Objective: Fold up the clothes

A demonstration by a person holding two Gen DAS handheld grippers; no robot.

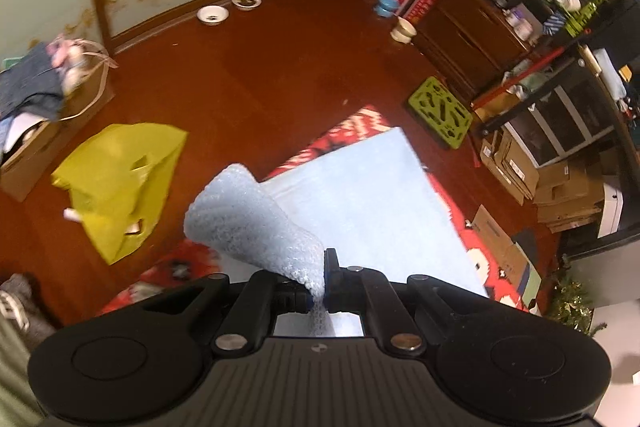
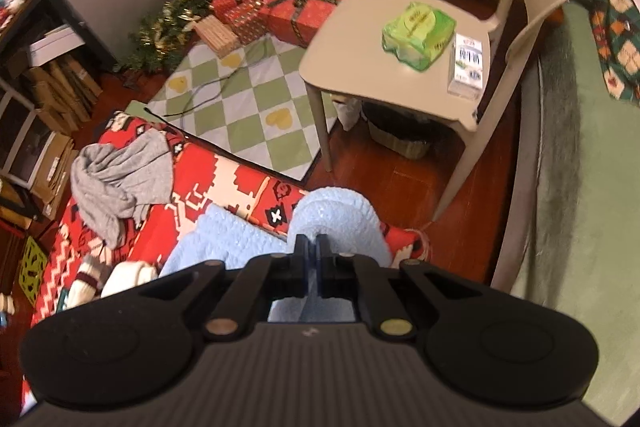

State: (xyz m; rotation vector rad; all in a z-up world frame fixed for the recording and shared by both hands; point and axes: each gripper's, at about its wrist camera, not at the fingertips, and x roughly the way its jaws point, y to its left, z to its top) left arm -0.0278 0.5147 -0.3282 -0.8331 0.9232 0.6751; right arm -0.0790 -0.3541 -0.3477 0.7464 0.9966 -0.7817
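A light blue fleecy garment (image 1: pixel 360 195) lies spread on a red patterned rug (image 1: pixel 352 125). My left gripper (image 1: pixel 318 291) is shut on one edge of it and lifts that edge, which curls over the fingers. My right gripper (image 2: pixel 312 247) is shut on another edge of the same blue garment (image 2: pixel 340 219), raised above the rug (image 2: pixel 224 183). A crumpled grey garment (image 2: pixel 120 179) lies on the rug to the left in the right wrist view. Rolled socks (image 2: pixel 108 275) lie near the bottom left.
A yellow bag (image 1: pixel 120 179) and a cardboard box with clothes (image 1: pixel 36 115) sit on the wooden floor at left. Bowls (image 1: pixel 214 15), a green mat (image 1: pixel 440 111) and shelves stand beyond. A beige chair (image 2: pixel 400 67), a checked mat (image 2: pixel 248 103) and wrapped gifts (image 2: pixel 288 7) stand ahead.
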